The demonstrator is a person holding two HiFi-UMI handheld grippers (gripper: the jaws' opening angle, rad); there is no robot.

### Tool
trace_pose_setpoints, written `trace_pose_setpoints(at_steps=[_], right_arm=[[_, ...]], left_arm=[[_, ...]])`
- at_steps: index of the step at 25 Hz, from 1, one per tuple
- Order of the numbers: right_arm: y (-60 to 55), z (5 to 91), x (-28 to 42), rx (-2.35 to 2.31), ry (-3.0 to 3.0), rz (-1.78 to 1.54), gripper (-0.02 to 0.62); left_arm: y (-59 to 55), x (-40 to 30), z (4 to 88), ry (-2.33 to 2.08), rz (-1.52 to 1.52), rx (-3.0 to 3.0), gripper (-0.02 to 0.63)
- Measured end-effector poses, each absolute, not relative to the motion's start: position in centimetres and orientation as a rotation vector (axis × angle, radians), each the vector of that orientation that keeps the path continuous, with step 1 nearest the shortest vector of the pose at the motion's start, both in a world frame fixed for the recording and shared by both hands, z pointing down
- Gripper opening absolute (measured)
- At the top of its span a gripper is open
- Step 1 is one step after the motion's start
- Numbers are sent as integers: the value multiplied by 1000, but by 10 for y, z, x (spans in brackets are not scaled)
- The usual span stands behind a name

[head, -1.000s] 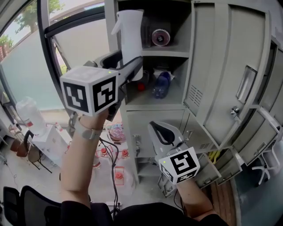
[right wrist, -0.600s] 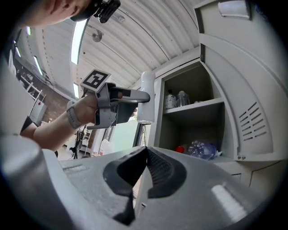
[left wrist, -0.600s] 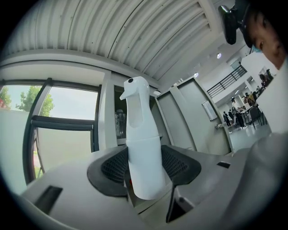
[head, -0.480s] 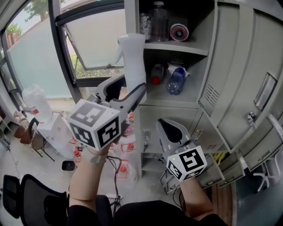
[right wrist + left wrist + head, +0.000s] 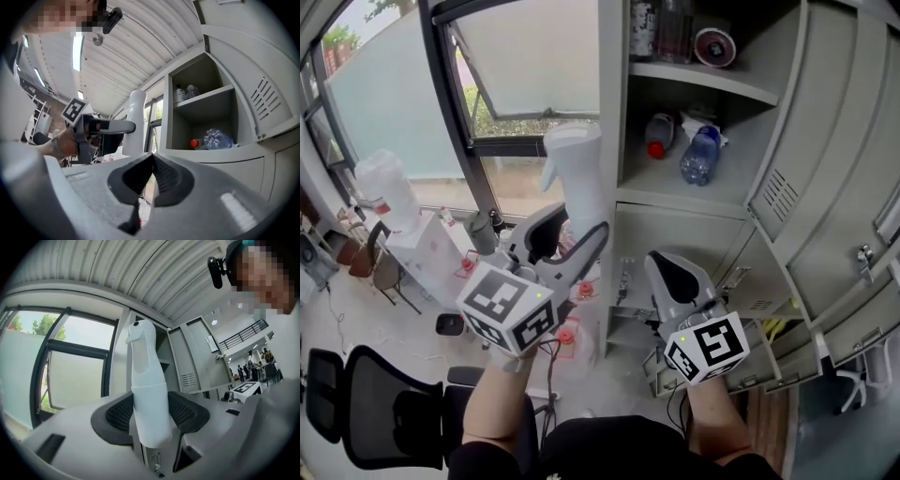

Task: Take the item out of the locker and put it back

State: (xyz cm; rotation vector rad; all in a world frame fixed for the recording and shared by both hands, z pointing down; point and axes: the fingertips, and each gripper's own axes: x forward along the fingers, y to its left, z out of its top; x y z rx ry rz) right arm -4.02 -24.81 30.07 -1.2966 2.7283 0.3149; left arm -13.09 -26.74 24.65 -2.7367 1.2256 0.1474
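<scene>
A white spray bottle (image 5: 577,183) stands upright between the jaws of my left gripper (image 5: 572,242), which is shut on its lower body. In the left gripper view the bottle (image 5: 149,394) fills the gap between the black pads (image 5: 117,413). It hangs in the air left of the open grey locker (image 5: 675,199), below its shelves. My right gripper (image 5: 677,279) is lower and to the right, in front of the locker's lower part, shut with nothing in it. In the right gripper view its jaws (image 5: 152,169) meet, and the bottle (image 5: 133,123) shows to their left.
The locker's lower shelf holds a blue plastic bottle (image 5: 701,155) and a red-capped bottle (image 5: 657,136); bottles and a roll (image 5: 713,45) stand above. The locker door (image 5: 834,187) hangs open at right. A window, a water jug (image 5: 386,192), a black chair (image 5: 403,412) and floor cables lie left.
My left gripper has come down and away from the locker's upper shelves with the spray bottle still in it. My right gripper has sunk a little. The head view has tilted.
</scene>
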Motion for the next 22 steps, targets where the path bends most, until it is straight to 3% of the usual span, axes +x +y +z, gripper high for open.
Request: trace_pose_setpoints(at_steps=[22], right_arm=[[-231, 399, -66, -1164, 2926, 256, -3]], left_arm=[[-240, -200, 386, 1518, 186, -2745, 238]])
